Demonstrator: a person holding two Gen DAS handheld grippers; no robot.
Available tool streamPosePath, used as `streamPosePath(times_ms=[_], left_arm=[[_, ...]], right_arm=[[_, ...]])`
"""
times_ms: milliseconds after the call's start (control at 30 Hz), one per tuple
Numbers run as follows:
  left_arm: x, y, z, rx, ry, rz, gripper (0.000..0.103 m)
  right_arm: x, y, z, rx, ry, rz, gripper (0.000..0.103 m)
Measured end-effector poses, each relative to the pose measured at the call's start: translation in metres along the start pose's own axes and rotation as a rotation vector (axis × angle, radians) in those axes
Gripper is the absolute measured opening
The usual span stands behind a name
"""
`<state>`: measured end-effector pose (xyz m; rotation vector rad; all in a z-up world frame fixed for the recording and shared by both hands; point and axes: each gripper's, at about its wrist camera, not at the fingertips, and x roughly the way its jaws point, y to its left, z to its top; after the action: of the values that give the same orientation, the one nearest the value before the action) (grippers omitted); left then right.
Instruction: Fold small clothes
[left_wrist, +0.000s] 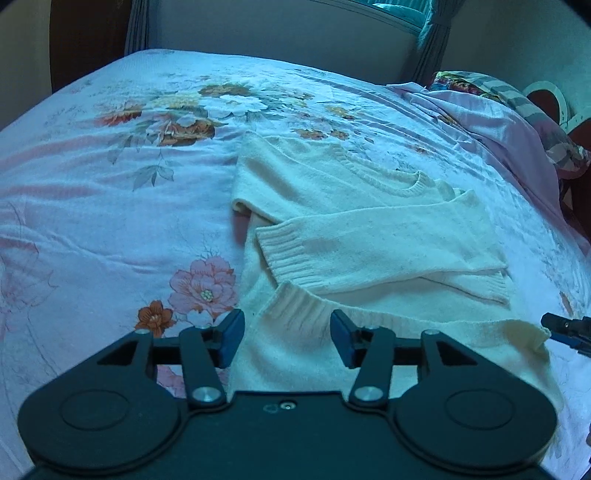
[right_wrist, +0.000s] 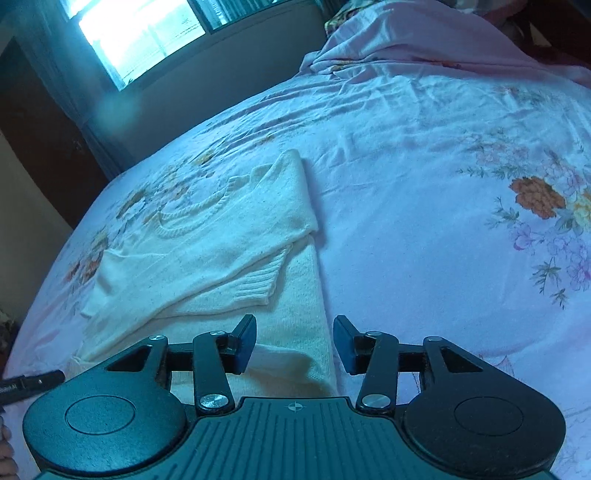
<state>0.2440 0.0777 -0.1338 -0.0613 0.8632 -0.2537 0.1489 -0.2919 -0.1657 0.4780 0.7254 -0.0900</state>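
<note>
A cream knit sweater (left_wrist: 332, 192) lies on the floral bedsheet (left_wrist: 92, 203), sleeves folded across its body. The left gripper (left_wrist: 287, 338) hovers wide open above its near hem, holding nothing. The right gripper (right_wrist: 294, 343), equally open and empty, straddles the sweater's near right edge

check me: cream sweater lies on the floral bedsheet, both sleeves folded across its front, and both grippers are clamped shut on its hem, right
Not quite. Both wrist views show the left gripper and right gripper open over the hem, gripping nothing. The cream sweater does lie on the floral bedsheet, sleeves folded across.
</note>
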Motion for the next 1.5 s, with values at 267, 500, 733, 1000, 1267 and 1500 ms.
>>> streamPosePath(times_ms=[267, 500, 733, 1000, 1267, 1500], left_arm=[[-0.002, -0.015, 0.002, 0.147, -0.032, 0.068, 0.049], [0.018, -0.007, -0.001, 0.180, -0.003, 0.075, 0.045], [0.032, 0.008, -0.010, 0.172, 0.033, 0.008, 0.038], [0.031, 0.003, -0.010, 0.171, 0.002, -0.030, 0.013], [0.026, -0.003, -0.007, 0.183, -0.041, -0.015, 0.024], [0.020, -0.007, -0.006, 0.201, -0.053, -0.023, 0.028]], right_arm=[[0.001, 0.028, -0.016, -0.213, 0.002, -0.046, 0.046], [0.019, 0.029, -0.015, -0.271, 0.030, -0.035, 0.046], [0.037, 0.027, -0.017, -0.293, 0.075, -0.006, 0.046], [0.034, 0.032, -0.022, -0.335, 0.085, 0.051, 0.020], [0.037, 0.020, -0.014, -0.261, 0.106, 0.117, 0.033], [0.023, 0.039, -0.032, -0.413, 0.064, 0.147, 0.071]])
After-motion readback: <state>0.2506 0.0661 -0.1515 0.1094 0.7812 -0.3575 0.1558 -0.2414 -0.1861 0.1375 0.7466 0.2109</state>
